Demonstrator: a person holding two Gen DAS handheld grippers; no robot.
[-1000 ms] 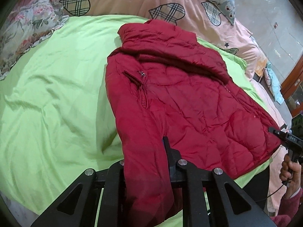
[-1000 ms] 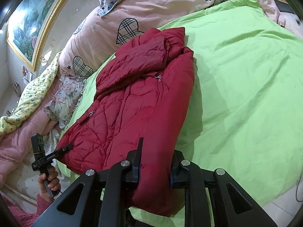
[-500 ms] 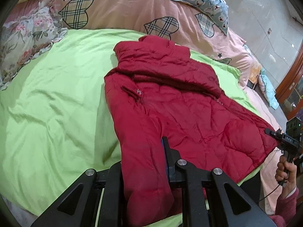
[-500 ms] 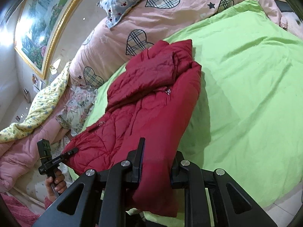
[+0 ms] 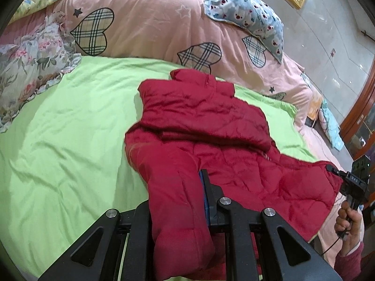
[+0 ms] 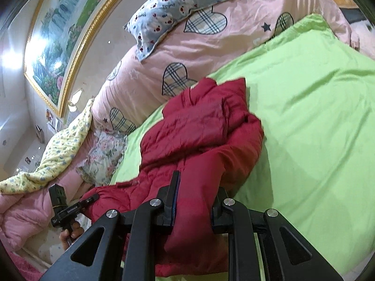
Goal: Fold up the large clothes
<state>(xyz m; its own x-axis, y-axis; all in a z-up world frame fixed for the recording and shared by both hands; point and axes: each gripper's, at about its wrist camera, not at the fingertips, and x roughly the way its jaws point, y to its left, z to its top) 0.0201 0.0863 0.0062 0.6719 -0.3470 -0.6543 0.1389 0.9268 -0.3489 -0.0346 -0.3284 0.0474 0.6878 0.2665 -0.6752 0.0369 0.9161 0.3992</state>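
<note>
A dark red quilted jacket [image 5: 211,121] lies on the green sheet [image 5: 58,140], collar toward the pillows. Its lower hem is raised off the sheet at both corners. My left gripper [image 5: 178,187] is shut on one hem corner, and the fabric drapes over and hides its left finger. In the right wrist view the jacket [image 6: 206,126] bunches up toward the collar, and my right gripper [image 6: 196,187] is shut on the other hem corner. Each gripper shows in the other's view, held by a hand: the right gripper [image 5: 330,169] and the left gripper [image 6: 93,196].
A pink duvet with plaid hearts [image 5: 152,23] and a blue patterned pillow [image 5: 243,16] lie beyond the collar. A floral pillow [image 5: 25,65] sits at the left. Bare green sheet [image 6: 316,117] spreads beside the jacket. A framed painting [image 6: 58,35] hangs on the wall.
Both grippers have risen and moved toward the collar with the hem in them. The jacket's lower part has lifted and its body bunches closer to the pillows.
</note>
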